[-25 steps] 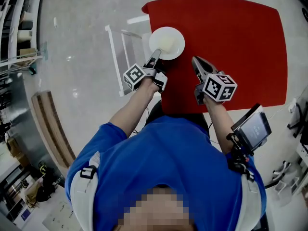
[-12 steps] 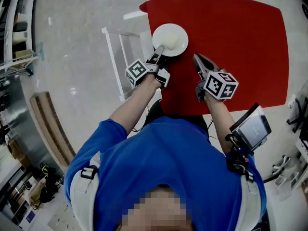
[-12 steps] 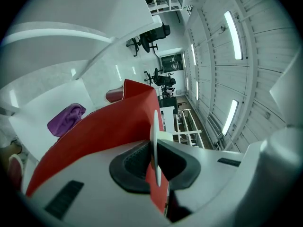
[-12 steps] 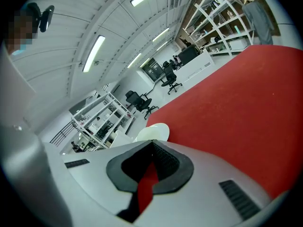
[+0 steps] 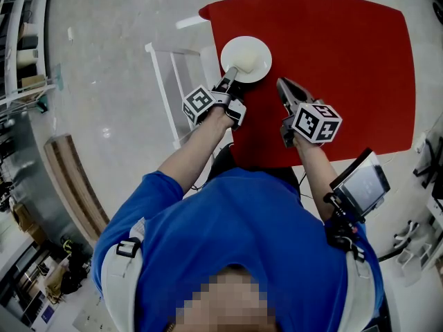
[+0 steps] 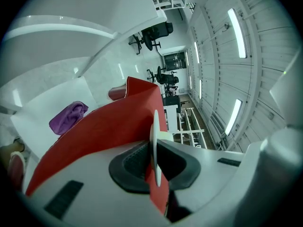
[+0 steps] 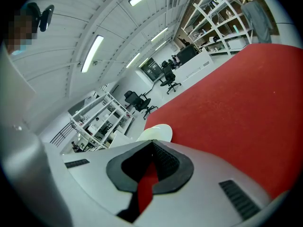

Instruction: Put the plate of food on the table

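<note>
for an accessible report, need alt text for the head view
Seen from above, a person in a blue shirt grips the near rim of a white plate of pale food with the left gripper, at the left edge of a red table. The right gripper hovers shut and empty beside it.

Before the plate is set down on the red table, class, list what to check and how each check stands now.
1. Left tongs clamped on the plate rim: ok.
2. Plate above the red table, not past its edge: ok.
3. Plate resting on the table: cannot tell.
4. Right tongs shut, empty, apart from the plate: ok.
5. Nothing else on the table beside the plate: ok.
</note>
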Demonstrator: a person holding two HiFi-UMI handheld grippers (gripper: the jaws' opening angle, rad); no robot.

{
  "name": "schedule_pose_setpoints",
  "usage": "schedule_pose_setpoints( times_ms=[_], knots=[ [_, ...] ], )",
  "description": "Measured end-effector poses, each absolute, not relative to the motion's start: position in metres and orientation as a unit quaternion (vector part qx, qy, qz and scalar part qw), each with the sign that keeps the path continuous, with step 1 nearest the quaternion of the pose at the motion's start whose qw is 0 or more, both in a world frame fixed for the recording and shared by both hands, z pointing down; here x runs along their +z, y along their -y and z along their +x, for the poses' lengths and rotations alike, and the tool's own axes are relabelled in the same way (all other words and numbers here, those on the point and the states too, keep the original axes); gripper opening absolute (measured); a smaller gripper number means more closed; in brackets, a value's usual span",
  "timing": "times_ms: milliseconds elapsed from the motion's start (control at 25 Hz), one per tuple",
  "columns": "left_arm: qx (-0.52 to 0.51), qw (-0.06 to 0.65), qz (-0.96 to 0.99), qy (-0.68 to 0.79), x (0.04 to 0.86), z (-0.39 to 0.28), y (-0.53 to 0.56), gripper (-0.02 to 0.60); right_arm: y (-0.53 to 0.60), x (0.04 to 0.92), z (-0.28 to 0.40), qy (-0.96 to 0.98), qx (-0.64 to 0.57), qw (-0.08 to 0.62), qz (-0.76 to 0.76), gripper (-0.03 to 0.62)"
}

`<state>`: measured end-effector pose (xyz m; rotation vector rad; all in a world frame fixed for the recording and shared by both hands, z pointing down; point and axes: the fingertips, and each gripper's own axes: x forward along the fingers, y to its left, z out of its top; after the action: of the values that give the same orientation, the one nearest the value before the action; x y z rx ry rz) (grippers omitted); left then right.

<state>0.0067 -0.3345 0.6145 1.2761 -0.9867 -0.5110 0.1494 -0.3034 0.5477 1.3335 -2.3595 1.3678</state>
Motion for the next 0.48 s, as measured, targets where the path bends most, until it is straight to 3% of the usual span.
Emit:
schedule_pose_setpoints(
  times_ms=[480],
  knots=[
    [-0.196,0.671,0.558,0.447,0.6164,0.0085,0.3346,0.025,0.3003,0.5459,0.1462,0.777,0.451,0.048,0.437,0.002]
  ],
)
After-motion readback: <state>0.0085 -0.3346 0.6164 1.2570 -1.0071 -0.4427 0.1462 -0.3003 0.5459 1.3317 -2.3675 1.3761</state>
